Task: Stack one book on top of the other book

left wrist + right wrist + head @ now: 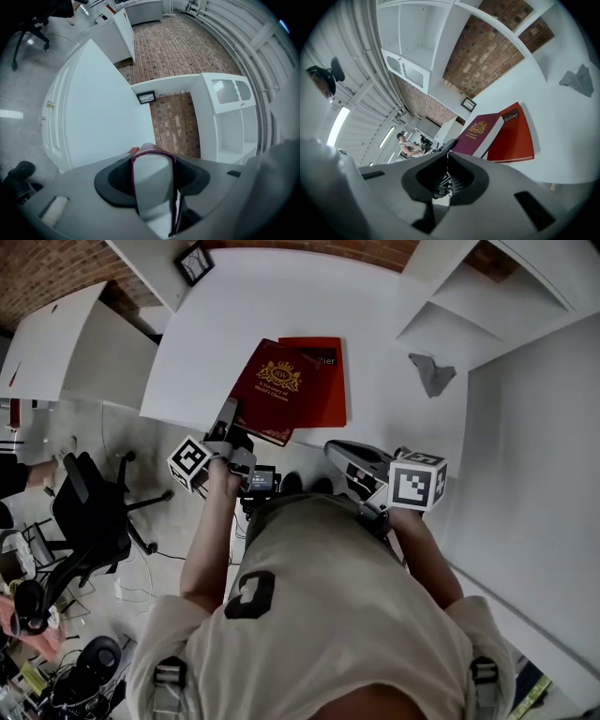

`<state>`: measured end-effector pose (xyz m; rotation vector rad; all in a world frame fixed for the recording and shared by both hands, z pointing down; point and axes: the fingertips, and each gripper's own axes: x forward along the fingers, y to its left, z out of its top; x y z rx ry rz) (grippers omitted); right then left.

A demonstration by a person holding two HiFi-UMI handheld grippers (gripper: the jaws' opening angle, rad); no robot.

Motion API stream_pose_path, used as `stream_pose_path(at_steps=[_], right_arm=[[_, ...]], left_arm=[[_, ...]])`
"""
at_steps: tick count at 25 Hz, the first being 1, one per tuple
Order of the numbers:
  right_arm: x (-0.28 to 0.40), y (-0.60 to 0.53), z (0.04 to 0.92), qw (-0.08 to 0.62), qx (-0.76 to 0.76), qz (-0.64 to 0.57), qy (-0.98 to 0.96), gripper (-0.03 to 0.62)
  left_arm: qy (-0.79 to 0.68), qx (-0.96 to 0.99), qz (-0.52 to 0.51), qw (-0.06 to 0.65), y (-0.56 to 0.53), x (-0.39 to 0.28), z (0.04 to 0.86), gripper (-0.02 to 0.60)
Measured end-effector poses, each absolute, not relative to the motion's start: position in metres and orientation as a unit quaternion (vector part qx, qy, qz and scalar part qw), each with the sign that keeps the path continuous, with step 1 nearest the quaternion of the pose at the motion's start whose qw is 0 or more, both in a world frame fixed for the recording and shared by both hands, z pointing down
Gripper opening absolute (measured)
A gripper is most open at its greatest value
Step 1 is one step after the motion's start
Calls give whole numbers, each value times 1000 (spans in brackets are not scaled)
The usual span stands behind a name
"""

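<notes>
The stacking looks well along but not finished. The dark red book with the gold crest lies slantwise over the left part of the bright red book on the white table. The two overlap, but their edges do not line up; the upper one sits at an angle and juts past the lower one toward the person.

The left claw is clamped on the near corner of the dark red book. Its own view shows the pale page block, edged by the dark cover, filling the gap between the jaws, which stand at a middling width because the book is thick. Whether the far end of that book already rests its weight on the bright red one, or hangs just above it, I cannot tell; from the right gripper view they look to be touching.

The right claw hangs near the table's front edge, apart from both books, its jaws closed together on nothing. A crumpled grey scrap lies well apart to the right and plays no part.

What seems left — settle the dark red book flat on the bright red one, squarer if wanted; then let go and draw the left claw clear.
</notes>
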<state>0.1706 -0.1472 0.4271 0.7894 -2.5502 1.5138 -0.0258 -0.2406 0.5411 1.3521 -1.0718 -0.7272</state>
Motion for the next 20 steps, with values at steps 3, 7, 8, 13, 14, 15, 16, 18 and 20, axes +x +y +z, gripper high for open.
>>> stream_pose_path(at_steps=[3, 7, 8, 13, 14, 15, 16, 18, 20], right_arm=[[164, -150, 426, 34, 270, 490, -828, 6], [150, -146, 433, 44, 278, 488, -826, 6], [148, -145, 434, 45, 280, 490, -824, 6], [145, -145, 439, 45, 291, 499, -815, 6], [144, -147, 440, 46, 288, 500, -815, 6], [143, -150, 440, 47, 284, 501, -816, 6], [142, -153, 440, 48, 279, 501, -818, 6], [141, -160, 440, 49, 270, 502, -820, 6], [143, -166, 438, 52, 262, 502, -822, 6]], left_arm=[[-456, 589, -302, 595, -247, -25, 549, 212], [-453, 588, -306, 597, -252, -29, 560, 212], [-455, 587, -306, 596, -253, -31, 563, 212], [-459, 585, -305, 595, -254, -29, 568, 212], [-459, 583, -306, 596, -253, -29, 570, 212], [-459, 581, -306, 598, -253, -27, 572, 212], [-459, 581, -304, 599, -252, -24, 573, 213], [-454, 584, -293, 606, -249, -17, 575, 213], [-444, 584, -278, 620, -242, -5, 576, 213]])
